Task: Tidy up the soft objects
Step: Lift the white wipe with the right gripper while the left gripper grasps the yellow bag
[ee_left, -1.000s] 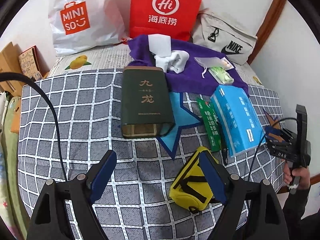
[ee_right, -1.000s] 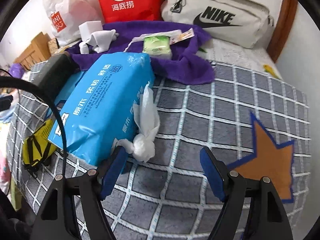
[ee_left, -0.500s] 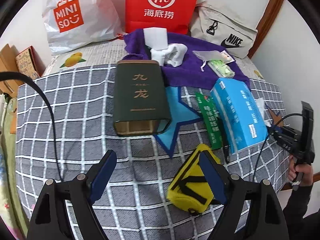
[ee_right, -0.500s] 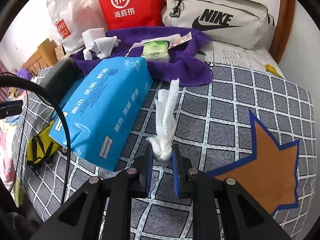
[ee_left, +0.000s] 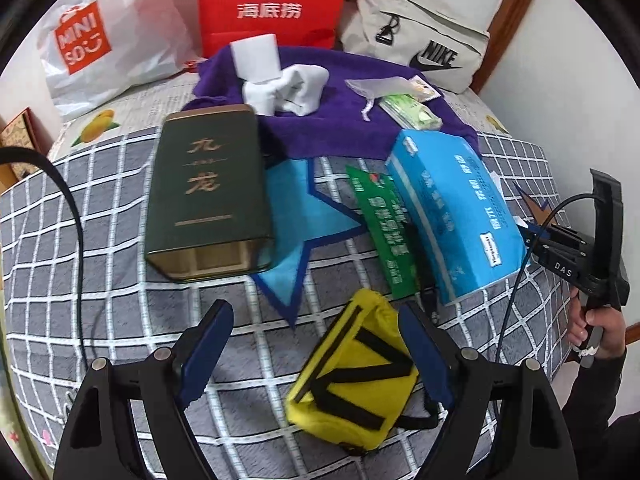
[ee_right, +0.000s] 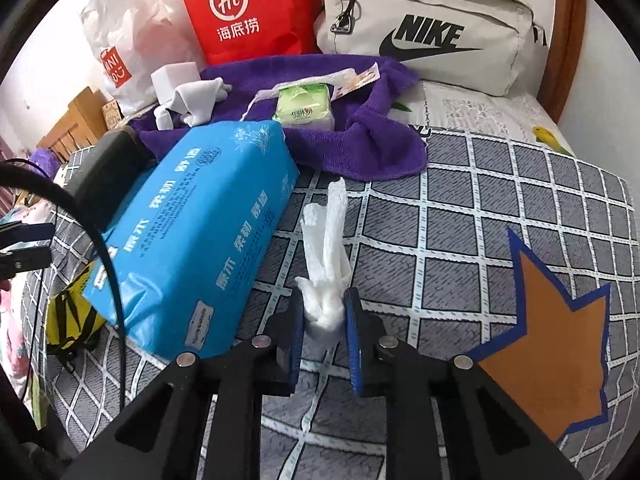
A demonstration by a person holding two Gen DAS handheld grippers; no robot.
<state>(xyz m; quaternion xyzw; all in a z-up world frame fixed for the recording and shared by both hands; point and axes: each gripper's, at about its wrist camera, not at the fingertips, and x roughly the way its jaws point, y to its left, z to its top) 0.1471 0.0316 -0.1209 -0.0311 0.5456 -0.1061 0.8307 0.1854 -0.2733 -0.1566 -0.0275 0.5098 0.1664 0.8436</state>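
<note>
- The left gripper [ee_left: 316, 344] stands wide apart above the bed [ee_left: 120, 312], holding nothing; its right finger [ee_left: 424, 354] overlaps the yellow pouch [ee_left: 352, 376], though I cannot tell whether it touches.
- Ahead and left of it a dark green tin [ee_left: 208, 196] lies flat on the checked bedspread, with bare bedspread between the tin and the left finger.
- Beyond the pouch, a green packet [ee_left: 380, 220] lies just beside a blue tissue pack [ee_left: 452, 208].
- Further back, a purple towel [ee_left: 320, 120] carries white socks [ee_left: 288, 90] and a small green tissue packet [ee_left: 412, 112].
- The right gripper [ee_right: 323, 320] is pinched narrow on a twisted white tissue [ee_right: 326, 248], which stands up from between its fingers just right of the blue tissue pack.
- To the right of the tissue the bedspread is open up to an orange star patch [ee_right: 552, 340].
- A white shopping bag [ee_right: 124, 36], a red bag [ee_right: 244, 8] and a beige waist bag [ee_right: 432, 28] line the far edge against the wall.
</note>
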